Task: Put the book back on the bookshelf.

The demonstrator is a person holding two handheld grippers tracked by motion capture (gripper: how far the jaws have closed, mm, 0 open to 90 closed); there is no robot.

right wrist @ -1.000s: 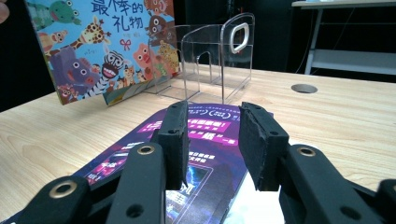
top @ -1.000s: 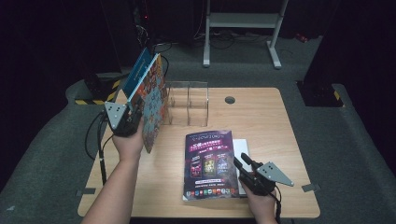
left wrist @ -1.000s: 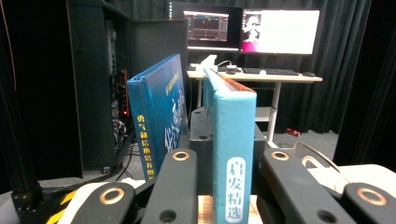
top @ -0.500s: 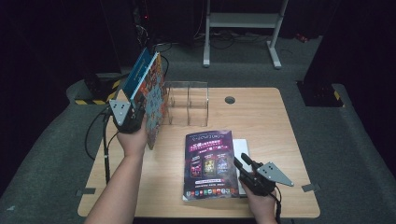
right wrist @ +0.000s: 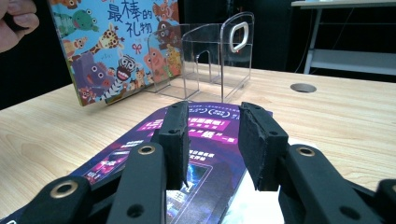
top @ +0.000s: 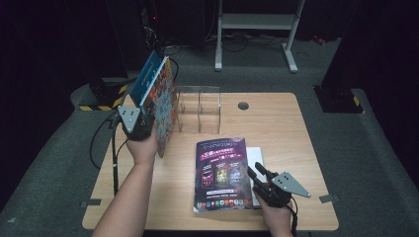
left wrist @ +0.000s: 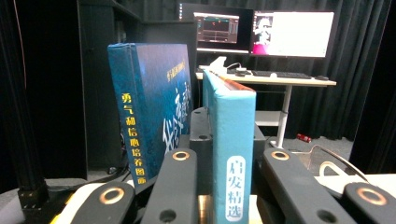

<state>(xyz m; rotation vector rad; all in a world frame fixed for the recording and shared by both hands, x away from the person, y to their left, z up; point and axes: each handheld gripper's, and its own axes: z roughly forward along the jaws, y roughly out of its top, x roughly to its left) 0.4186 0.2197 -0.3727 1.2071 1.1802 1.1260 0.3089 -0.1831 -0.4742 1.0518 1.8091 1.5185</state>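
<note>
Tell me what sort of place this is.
Probably a lab or recording studio, not a home. Black curtains hang around the space, a desk with lit monitors stands behind, and a lone wooden table sits on grey carpet carrying a clear acrylic book rack.

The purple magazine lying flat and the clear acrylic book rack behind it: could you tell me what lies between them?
Nothing: in the high view, bare wooden tabletop separates the purple magazine from the clear acrylic book rack.
</note>
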